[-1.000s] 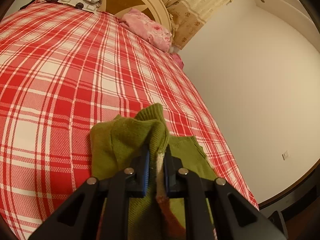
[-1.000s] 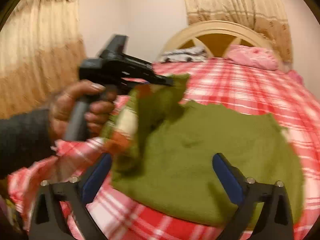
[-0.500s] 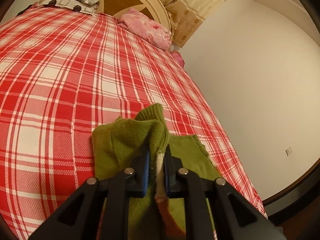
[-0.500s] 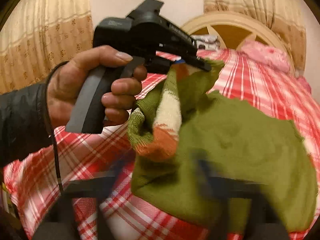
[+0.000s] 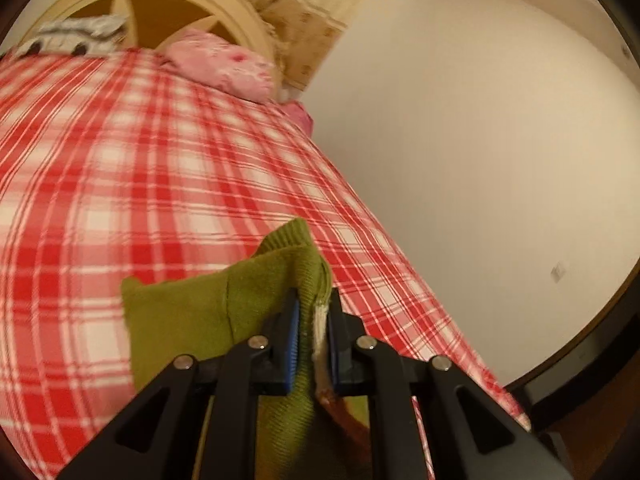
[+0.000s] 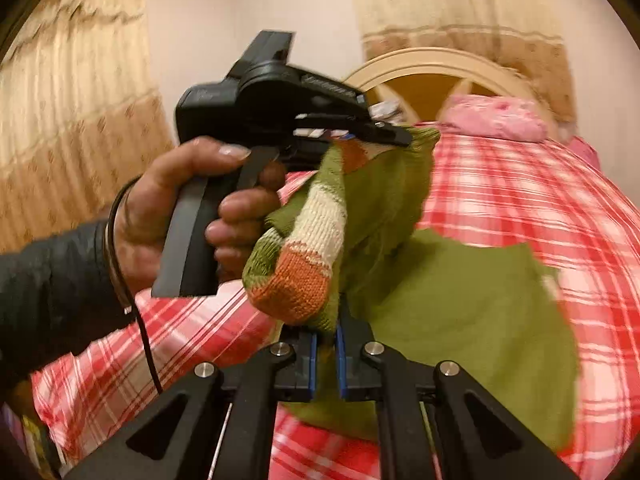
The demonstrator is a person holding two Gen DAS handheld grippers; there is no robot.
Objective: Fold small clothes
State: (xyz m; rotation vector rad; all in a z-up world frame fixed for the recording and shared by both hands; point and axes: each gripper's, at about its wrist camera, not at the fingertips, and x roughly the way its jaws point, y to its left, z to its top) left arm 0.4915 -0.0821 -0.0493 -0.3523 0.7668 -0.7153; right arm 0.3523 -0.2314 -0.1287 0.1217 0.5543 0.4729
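Note:
A small green knit sweater (image 6: 460,300) with a white and orange striped sleeve (image 6: 308,256) lies partly on the red plaid bed (image 6: 540,200). My left gripper (image 5: 312,312) is shut on a fold of the green sweater (image 5: 224,312) and holds it up off the bed. In the right wrist view the left gripper (image 6: 384,136) shows held in a hand, with the sleeve hanging from it. My right gripper (image 6: 324,336) is shut on the sweater's lower edge just under the striped cuff.
A pink pillow (image 5: 224,64) and a grey patterned one (image 5: 72,36) lie at the cream headboard (image 5: 168,4). The bed's right edge drops beside a bare wall (image 5: 480,160). Beige curtains (image 6: 72,120) hang at the left.
My right gripper went from open to shut on the sweater under the cuff. The left gripper lifted its fold higher and closer to the right camera.

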